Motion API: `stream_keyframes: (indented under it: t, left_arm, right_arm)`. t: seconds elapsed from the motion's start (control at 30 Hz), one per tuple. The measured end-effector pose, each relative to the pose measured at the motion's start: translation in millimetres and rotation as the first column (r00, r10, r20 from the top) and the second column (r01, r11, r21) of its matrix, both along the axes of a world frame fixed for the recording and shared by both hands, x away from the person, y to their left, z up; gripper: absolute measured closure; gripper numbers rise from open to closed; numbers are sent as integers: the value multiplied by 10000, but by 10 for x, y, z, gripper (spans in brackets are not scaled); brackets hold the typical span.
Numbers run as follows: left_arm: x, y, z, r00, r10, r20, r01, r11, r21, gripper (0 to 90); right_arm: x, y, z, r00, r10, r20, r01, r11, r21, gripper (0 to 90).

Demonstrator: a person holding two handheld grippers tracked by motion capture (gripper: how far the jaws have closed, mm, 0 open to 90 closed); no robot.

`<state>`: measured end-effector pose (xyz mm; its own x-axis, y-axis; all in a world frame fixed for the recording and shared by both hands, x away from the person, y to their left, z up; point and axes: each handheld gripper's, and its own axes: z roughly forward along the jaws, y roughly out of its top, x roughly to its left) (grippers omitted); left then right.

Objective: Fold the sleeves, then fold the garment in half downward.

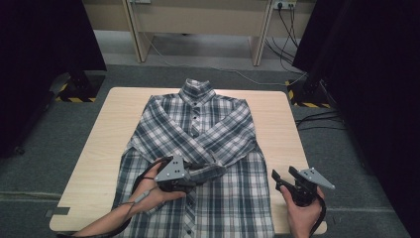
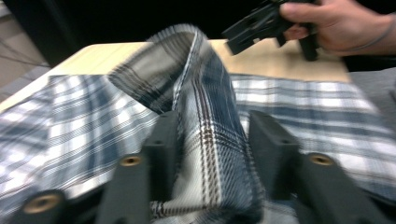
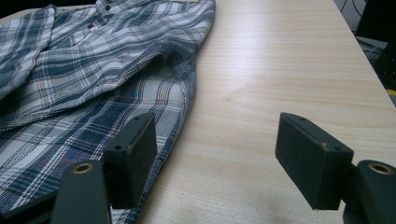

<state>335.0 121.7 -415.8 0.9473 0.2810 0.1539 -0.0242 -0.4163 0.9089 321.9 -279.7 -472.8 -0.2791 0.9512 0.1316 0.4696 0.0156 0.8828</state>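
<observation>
At lower centre of the high view our left gripper (image 1: 210, 172) stands parted around the shirt's (image 1: 198, 129) sleeve cuff (image 2: 205, 121); our right gripper (image 3: 217, 158), lower right, gapes empty beside the hem.

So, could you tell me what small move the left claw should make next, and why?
Probably draw the left claw back off the sleeve. Its jaws stand apart with the cuff lying loose between them, and the sleeve already lies folded across the shirt, so the placing looks done.
</observation>
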Motion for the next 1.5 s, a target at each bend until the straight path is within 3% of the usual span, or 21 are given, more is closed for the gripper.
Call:
stream_keyframes:
  t: [0.17,0.4,0.6,0.77,0.83,0.93,1.07,1.1,1.23,1.33,1.5]
  left_arm:
    - [-48,-59,50,9995,-316,-18,316,9994,-137,416]
    - [-36,-2,96,9999,-127,-14,127,9997,-229,351]
    - [55,225,119,9971,742,-135,-746,9968,-291,306]
    - [160,549,102,9854,1688,-231,-1692,9854,-182,298]
    - [217,718,82,9753,2195,-238,-2195,9756,5,296]
    - [328,989,41,9503,3101,-281,-3097,9507,174,297]
    - [507,1305,-21,9047,4254,-227,-4242,9045,435,301]
    - [551,1395,-39,8843,4656,-347,-4650,8850,251,302]
    - [604,1530,-74,8577,5120,-477,-5124,8587,36,302]
    - [653,1618,-129,8400,5392,-609,-5391,8420,194,298]
    - [866,1746,-246,7912,6040,-959,-5999,7970,704,297]
  right_arm:
    - [0,0,0,10000,-2,2,2,10000,1,303]
    - [2,0,0,10000,15,-23,-15,10000,1,302]
    - [10,1,0,10000,47,-38,-47,10000,-21,298]
    - [39,22,1,9998,134,-165,-134,9999,-32,291]
    - [66,35,7,9995,180,-244,-183,9998,-123,291]
    - [104,48,37,9989,292,-364,-299,9994,-195,291]
    - [138,65,92,9986,375,-359,-382,9991,-183,290]
    - [139,77,109,9985,376,-406,-382,9992,-137,290]
    - [146,97,149,9984,479,-311,-485,9986,-190,289]
    - [172,130,183,9977,577,-354,-585,9980,-240,290]
    - [359,206,291,9953,682,-693,-715,9964,-455,326]
